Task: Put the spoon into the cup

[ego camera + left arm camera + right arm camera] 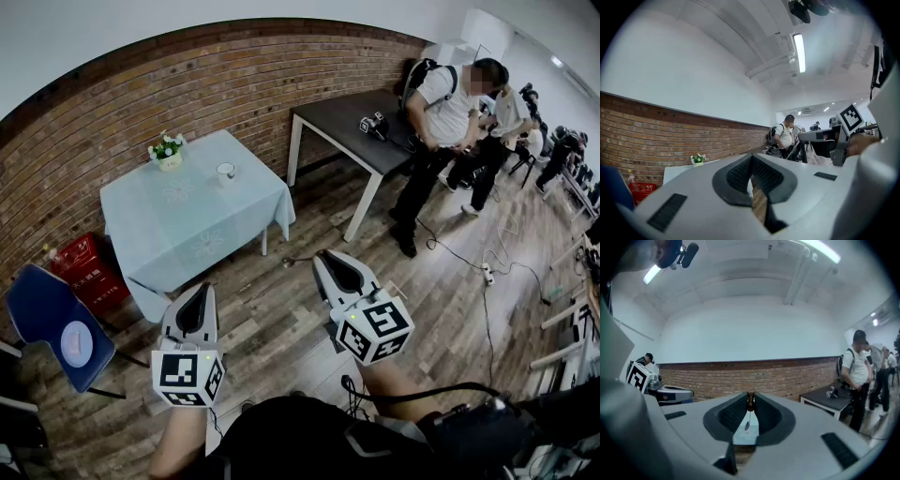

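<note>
Checking step status: where is the spoon, and how does each tong stand? (Inspector)

Right gripper (750, 394): jaws closed on the spoon (750, 404), pinched at its brown handle end, with the bowl hanging down below the tips. Left gripper (751, 157): jaws together, nothing between them. (Operator)

Where is the cup? (Inspector)

The cup (226, 172) stands upright on the table (187, 225) with the pale cloth, near its far edge and to the right of the flower pot (168, 153). Both grippers are held over the wooden floor, well apart from the table. (Operator)

What is the progress assessment? (Inspector)

Pickup is judged complete, since the spoon is secured in the right tong. Transport and insertion remain: carry the spoon to the table, line its bowl up over the cup's mouth, lower it, then release. The spoon hangs loosely, so it may swing in transit. Let it settle before lowering. (Operator)
</note>
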